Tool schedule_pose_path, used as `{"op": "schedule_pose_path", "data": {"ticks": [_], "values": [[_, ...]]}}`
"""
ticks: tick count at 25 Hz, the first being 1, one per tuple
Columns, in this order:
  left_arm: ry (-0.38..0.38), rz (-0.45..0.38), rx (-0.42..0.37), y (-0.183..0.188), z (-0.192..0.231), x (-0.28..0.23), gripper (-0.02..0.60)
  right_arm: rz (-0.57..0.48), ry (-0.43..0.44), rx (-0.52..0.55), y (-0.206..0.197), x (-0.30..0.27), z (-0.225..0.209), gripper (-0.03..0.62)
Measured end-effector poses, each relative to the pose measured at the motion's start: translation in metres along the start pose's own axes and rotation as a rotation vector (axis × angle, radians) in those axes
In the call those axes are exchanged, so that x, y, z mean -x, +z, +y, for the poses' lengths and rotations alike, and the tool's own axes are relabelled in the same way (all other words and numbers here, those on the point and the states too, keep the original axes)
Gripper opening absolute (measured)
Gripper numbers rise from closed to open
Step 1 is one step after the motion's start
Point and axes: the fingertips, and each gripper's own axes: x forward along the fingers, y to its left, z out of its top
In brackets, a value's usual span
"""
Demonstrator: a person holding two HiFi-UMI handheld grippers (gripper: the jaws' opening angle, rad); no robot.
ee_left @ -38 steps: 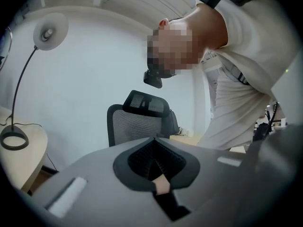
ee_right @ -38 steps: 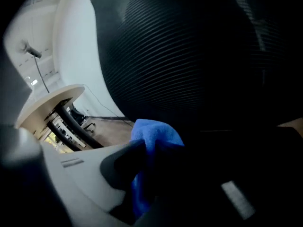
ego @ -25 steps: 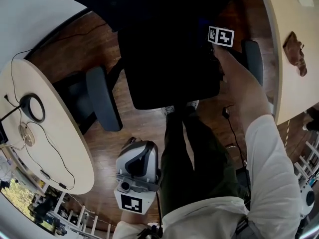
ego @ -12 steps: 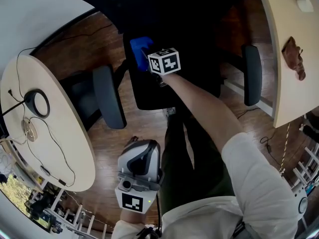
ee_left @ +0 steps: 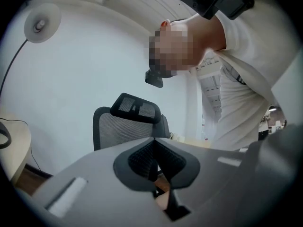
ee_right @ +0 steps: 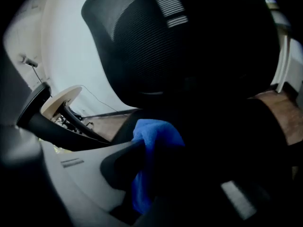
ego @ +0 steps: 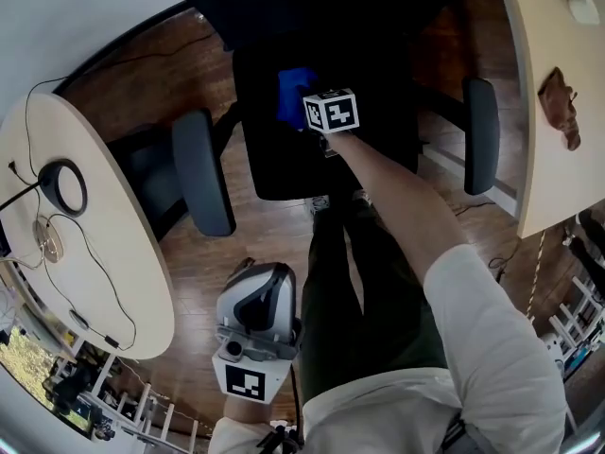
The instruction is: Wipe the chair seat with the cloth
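Shifted right, 1 cloth (ego: 293, 97) seemingly touches 1 seat (ego: 284, 164).

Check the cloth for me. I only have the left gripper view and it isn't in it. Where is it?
Observer: The blue cloth is clamped between the jaws of the right tool; the right gripper view shows it bunched there.
Operator: Over the seat?
Observer: Yes. In the head view the right tool reaches over the black chair seat, with the cloth on the backrest side. I can't tell whether it touches.
Operator: And my left tool, where does it sit?
Observer: The left tool is low beside the person's leg, over the wood floor, short of the seat.
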Motion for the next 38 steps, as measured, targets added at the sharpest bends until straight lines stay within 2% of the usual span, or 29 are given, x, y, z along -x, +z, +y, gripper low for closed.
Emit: {"op": "schedule_pose_path", "data": {"ticks": [4, 7, 10, 12, 14, 16, 19, 21, 24, 26, 28, 31, 34, 38], "values": [[-0.038, -0.029, 0.024, 0.011, -0.016, -0.021, 0.012, 0.0, -0.195, -0.053, -0.003, 0.071, -0.129, 0.054], [-0.082, -0.039, 0.036, 0.013, -0.03, -0.034, 0.012, 0.004, -0.292, -0.083, -0.011, 0.116, -0.197, 0.054], [-0.131, -0.035, 0.028, 0.009, -0.041, -0.042, 0.012, 0.006, -0.357, -0.125, -0.02, 0.139, -0.234, 0.054], [-0.15, -0.032, 0.023, 0.007, -0.043, -0.044, 0.012, -0.013, -0.339, -0.133, -0.019, 0.139, -0.229, 0.054], [-0.15, -0.03, 0.022, 0.006, -0.042, -0.043, 0.012, -0.049, -0.268, -0.14, -0.011, 0.129, -0.199, 0.054], [-0.14, -0.027, 0.024, 0.008, -0.04, -0.041, 0.012, -0.084, -0.173, -0.138, -0.005, 0.11, -0.144, 0.054], [-0.127, -0.026, 0.023, 0.013, -0.037, -0.039, 0.012, -0.113, 0.003, -0.11, -0.004, 0.073, -0.03, 0.054], [-0.113, -0.028, 0.018, 0.016, -0.032, -0.037, 0.012, -0.096, 0.101, -0.079, -0.014, 0.043, 0.047, 0.055], [-0.093, -0.034, 0.013, 0.018, -0.023, -0.029, 0.012, -0.004, 0.178, -0.074, -0.051, -0.001, 0.128, 0.055], [-0.081, -0.042, 0.007, 0.017, -0.017, -0.024, 0.012, 0.027, 0.186, -0.084, -0.069, -0.022, 0.144, 0.055], [-0.069, -0.039, -0.004, 0.016, -0.012, -0.019, 0.012, 0.039, 0.166, -0.077, -0.077, -0.031, 0.133, 0.055], [-0.065, -0.028, -0.015, 0.016, -0.01, -0.013, 0.012, 0.039, 0.108, -0.053, -0.083, -0.018, 0.086, 0.055], [-0.079, -0.031, -0.008, 0.017, -0.014, -0.017, 0.012, 0.009, 0.037, -0.076, -0.088, 0.013, 0.011, 0.055], [-0.09, -0.049, 0.023, 0.027, -0.021, -0.031, 0.012, -0.012, -0.125, -0.128, -0.091, 0.081, -0.101, 0.055]]}}
